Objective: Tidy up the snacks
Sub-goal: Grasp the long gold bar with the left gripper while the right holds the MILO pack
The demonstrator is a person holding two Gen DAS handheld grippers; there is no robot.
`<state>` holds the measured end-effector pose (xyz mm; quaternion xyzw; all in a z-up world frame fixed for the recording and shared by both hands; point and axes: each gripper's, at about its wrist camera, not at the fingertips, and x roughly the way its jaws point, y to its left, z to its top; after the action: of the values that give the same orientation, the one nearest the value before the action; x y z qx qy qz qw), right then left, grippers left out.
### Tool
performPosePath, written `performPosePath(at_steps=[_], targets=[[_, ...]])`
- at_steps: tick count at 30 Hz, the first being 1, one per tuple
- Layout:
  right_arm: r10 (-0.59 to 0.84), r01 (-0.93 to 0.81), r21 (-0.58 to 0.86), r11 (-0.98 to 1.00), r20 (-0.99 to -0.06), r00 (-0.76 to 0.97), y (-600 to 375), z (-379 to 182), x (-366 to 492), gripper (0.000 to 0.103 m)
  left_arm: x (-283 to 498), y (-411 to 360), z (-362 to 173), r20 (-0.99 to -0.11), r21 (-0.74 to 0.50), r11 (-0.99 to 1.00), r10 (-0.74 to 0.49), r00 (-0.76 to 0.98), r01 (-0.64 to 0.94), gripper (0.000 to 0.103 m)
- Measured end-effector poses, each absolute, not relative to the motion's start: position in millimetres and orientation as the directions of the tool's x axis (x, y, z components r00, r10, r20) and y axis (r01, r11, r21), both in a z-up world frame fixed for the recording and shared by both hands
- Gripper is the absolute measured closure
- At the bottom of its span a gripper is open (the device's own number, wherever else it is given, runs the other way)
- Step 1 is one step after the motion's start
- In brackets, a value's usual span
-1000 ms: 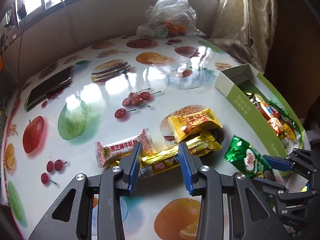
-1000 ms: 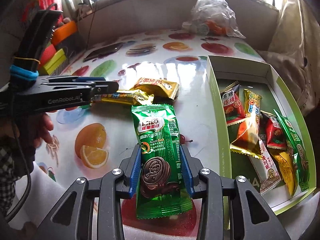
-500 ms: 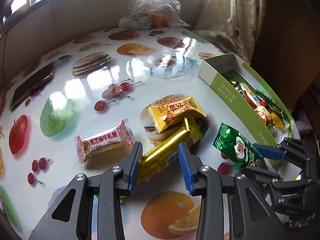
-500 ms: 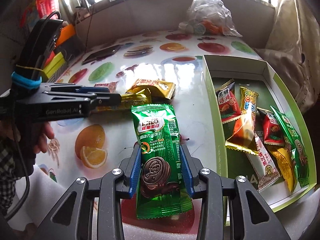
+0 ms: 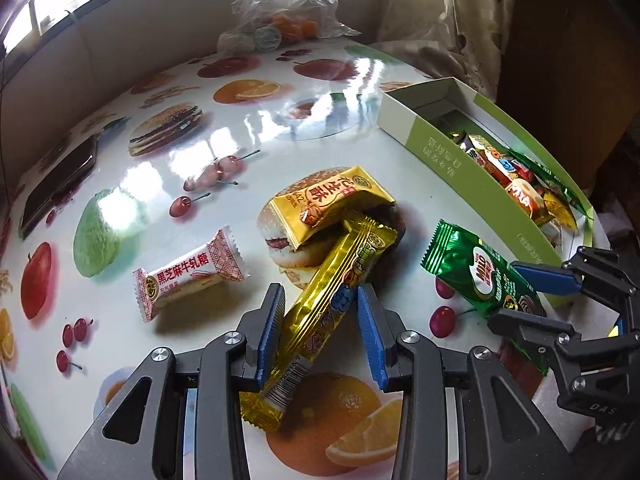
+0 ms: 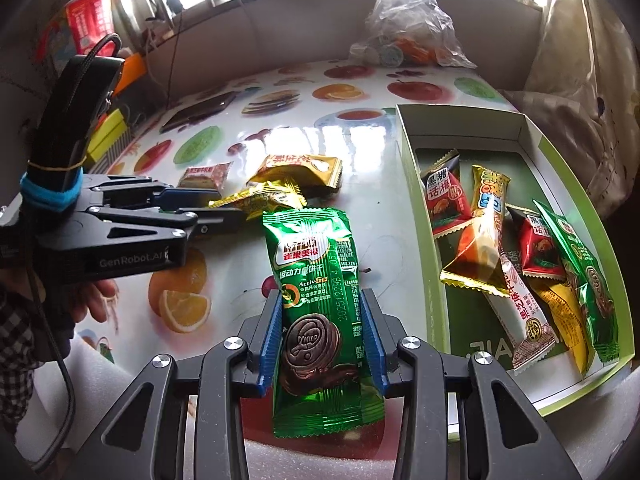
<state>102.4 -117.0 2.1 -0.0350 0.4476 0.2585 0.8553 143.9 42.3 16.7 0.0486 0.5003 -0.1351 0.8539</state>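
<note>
My left gripper (image 5: 320, 296) is shut on a long gold bar (image 5: 332, 300), which runs slantwise between the blue pads; its far end rests by a yellow snack pack (image 5: 328, 204). A pink-and-white nougat pack (image 5: 188, 276) lies just left of them. In the right wrist view my right gripper (image 6: 320, 300) is shut on a green biscuit pack (image 6: 316, 280), held lengthwise just left of the green-and-white box (image 6: 412, 200) that holds several snacks. The left gripper (image 6: 236, 210) shows there from the side, level with the green pack's far end. The right gripper (image 5: 508, 296) shows at the lower right of the left wrist view.
A clear plastic bag with oranges (image 5: 280, 12) sits at the table's far edge. A dark phone (image 5: 56, 184) lies at the far left. A person's hand (image 6: 96, 300) holds the left gripper's handle. Draped fabric (image 6: 580, 120) hangs beyond the box.
The gold bar has turned from crosswise to nearly lengthwise between the left jaws. The left gripper has shifted towards the green pack and rolled a little. The right gripper has stayed put.
</note>
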Motion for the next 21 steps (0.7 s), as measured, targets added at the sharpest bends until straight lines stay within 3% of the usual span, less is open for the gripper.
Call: performPosePath(at_steps=[17,21], targets=[[0.4,-0.458,0.17,0.872,-0.786,0.471,-118.4,1.4,102.4,0.067,147.6,29.1,10.1,-0.868,-0.005,0.971,-0.123,0.481,0.239,0.065],[0.399,-0.458,0.168,0.873,-0.786,0.472,-118.1,1.5,102.5,0.067,145.5,28.1,11.2,-0.867,-0.003,0.972,-0.12,0.484,0.237,0.07]])
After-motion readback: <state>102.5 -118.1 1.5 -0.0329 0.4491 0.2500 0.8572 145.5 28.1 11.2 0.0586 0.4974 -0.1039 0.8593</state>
